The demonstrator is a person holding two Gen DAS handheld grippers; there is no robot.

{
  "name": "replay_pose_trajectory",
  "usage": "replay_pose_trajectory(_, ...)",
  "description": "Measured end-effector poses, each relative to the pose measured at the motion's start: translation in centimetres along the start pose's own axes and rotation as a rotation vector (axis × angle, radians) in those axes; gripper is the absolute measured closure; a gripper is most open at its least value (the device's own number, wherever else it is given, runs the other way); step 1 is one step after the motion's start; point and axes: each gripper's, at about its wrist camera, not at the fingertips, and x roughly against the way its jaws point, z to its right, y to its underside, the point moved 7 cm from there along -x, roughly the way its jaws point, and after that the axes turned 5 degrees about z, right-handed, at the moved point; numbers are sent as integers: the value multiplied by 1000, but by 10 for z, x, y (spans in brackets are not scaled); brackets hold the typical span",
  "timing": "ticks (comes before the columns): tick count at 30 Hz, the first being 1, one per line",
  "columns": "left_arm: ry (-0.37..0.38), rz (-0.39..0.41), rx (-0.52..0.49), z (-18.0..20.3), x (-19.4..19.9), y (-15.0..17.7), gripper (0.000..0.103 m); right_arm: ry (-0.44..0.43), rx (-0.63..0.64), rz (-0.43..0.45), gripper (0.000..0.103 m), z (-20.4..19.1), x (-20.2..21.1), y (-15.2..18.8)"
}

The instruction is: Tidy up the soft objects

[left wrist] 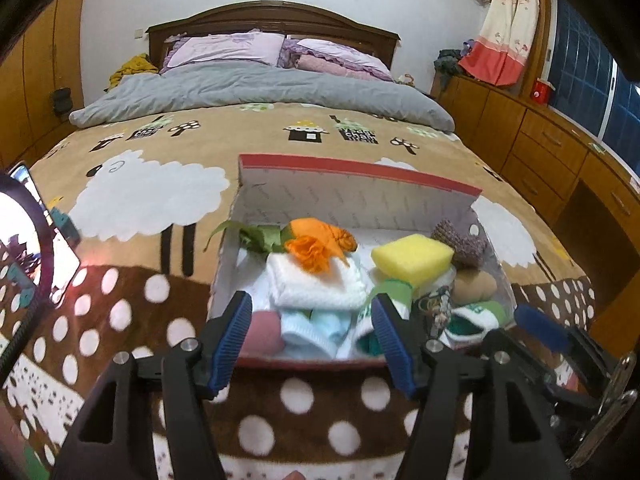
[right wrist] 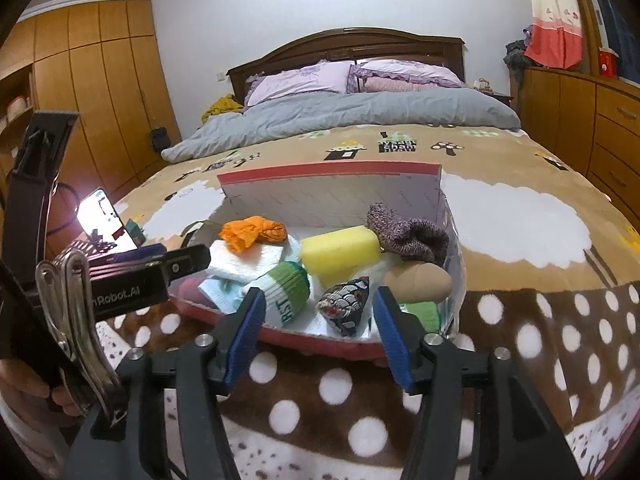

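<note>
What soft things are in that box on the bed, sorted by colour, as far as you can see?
Orange: 1, cloth flower
Yellow: 1, sponge
White: 1, folded towel
Purple: 1, knit sock
Tan: 1, rounded pad
Dark patterned: 1, pouch
Green-and-white: 1, rolled sock
Pink: 1, pad
Total: 8 clearly seen; others are partly hidden.
</note>
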Motion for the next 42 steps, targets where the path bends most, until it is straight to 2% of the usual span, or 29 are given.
replay_pose_trajectory(10, -18, -27, -6, 3, 28, 32, 37, 2, -25, 6, 44, -4, 22, 15)
replay_pose_trajectory(21, -39, -57, -9, -1, 45, 74, 36, 37, -33, -11, 44, -9, 46, 49)
replay_pose_trajectory(28, -72, -72, -25, 0, 37, 94, 36, 69, -30, -53, 44, -9, 44, 72)
replay_pose_trajectory(30, -64, -83, -21, 1, 34, 98, 36, 72, -35, -73, 41, -8, 40, 77)
replay_pose_trajectory(32, -69, -80, -19, 1, 32, 103, 36, 86, -42, -82, 34, -6, 36, 81)
replay_pose_trajectory(34, -87, -82, -23, -1, 29, 106, 36, 98, -49, -90, 33, -4, 33, 86)
replay_pose_trajectory(42, -103, -155, 11, -6, 8, 128, 36, 124, -94, -168, 33, 3, 14, 109)
